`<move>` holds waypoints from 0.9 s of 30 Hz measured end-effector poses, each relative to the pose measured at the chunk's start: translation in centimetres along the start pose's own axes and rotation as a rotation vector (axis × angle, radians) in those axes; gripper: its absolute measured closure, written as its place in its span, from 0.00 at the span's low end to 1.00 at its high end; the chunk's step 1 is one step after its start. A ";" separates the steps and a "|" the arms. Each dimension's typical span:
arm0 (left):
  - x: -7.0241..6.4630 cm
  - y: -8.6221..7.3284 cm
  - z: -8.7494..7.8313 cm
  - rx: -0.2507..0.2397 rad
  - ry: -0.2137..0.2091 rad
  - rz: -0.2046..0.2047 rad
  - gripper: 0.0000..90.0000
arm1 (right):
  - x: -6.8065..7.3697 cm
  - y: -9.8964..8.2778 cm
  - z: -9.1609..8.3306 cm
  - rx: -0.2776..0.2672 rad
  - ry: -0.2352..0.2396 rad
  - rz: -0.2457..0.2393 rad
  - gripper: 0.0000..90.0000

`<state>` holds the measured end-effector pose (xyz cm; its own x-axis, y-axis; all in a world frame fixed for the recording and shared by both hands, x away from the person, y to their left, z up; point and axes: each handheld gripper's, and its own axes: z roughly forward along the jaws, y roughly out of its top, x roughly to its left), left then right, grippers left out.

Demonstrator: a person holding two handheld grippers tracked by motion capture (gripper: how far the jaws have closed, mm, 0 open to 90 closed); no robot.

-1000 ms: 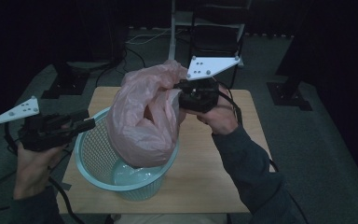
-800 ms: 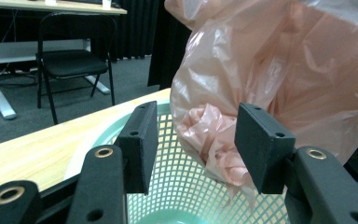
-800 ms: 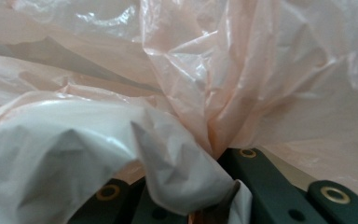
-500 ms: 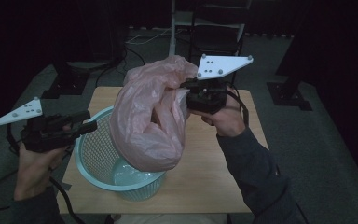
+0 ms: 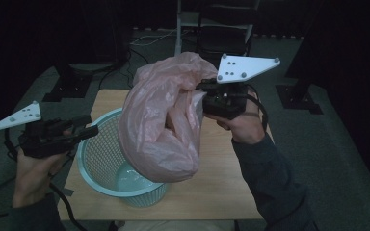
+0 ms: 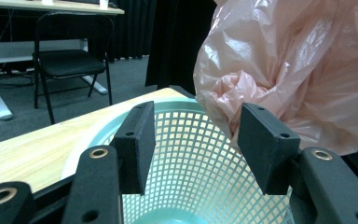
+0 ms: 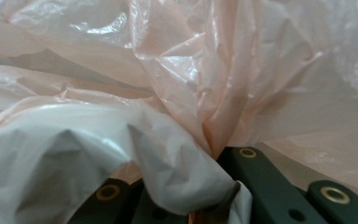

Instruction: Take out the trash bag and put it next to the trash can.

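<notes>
A crumpled pink plastic bag (image 5: 161, 125) hangs in the air over a pale teal mesh basket (image 5: 101, 159) on the wooden table (image 5: 221, 187). My right gripper (image 5: 203, 94) is shut on the bag's upper right edge and holds it up; in the right gripper view the pink film (image 7: 191, 84) bunches between the jaws. The bag's bottom hangs just above the basket's right rim. My left gripper (image 5: 90, 127) is open at the basket's left rim, its fingers (image 6: 137, 140) spread over the mesh (image 6: 200, 168), with the bag (image 6: 298, 70) just beyond.
A dark folding chair (image 5: 224, 33) stands behind the table, and another chair (image 6: 70, 60) shows in the left gripper view. Cables lie on the grey floor (image 5: 327, 144) around the table. Bare tabletop lies to the right of the basket.
My right gripper has lifted the pink bag up and slightly right, so it hangs higher above the basket. The left gripper has stayed by the basket's left rim.
</notes>
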<state>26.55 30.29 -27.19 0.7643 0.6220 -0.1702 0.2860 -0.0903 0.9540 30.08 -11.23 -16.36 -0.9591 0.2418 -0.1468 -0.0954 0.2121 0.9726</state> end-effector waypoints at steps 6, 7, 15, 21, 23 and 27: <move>0.1 0.0 0.1 0.005 -0.004 0.001 0.52 | -0.1 -0.2 -1.4 0.003 -0.024 -0.001 0.99; 0.1 -0.1 0.2 0.009 -0.006 0.002 0.52 | -0.1 -0.2 -1.7 0.007 -0.028 -0.007 0.99; 0.0 -0.1 0.4 0.016 -0.013 0.001 0.52 | -0.1 -0.5 -4.0 0.000 -0.072 -0.012 0.99; 0.0 -0.1 0.5 0.023 -0.016 0.003 0.52 | -0.3 -0.7 -5.1 0.004 -0.094 -0.018 0.99; 0.0 -0.1 0.5 0.021 -0.018 0.001 0.52 | -0.4 -0.7 -5.4 0.004 -0.102 -0.019 0.99; 0.0 -0.1 0.5 0.024 -0.019 0.003 0.52 | -0.5 -0.8 -6.3 0.012 -0.124 -0.020 0.99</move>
<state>26.80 29.94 -27.40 0.7758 0.6072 -0.1717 0.2968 -0.1109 0.9485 28.91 -17.51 -15.98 -0.9168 0.3523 -0.1882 -0.1105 0.2291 0.9671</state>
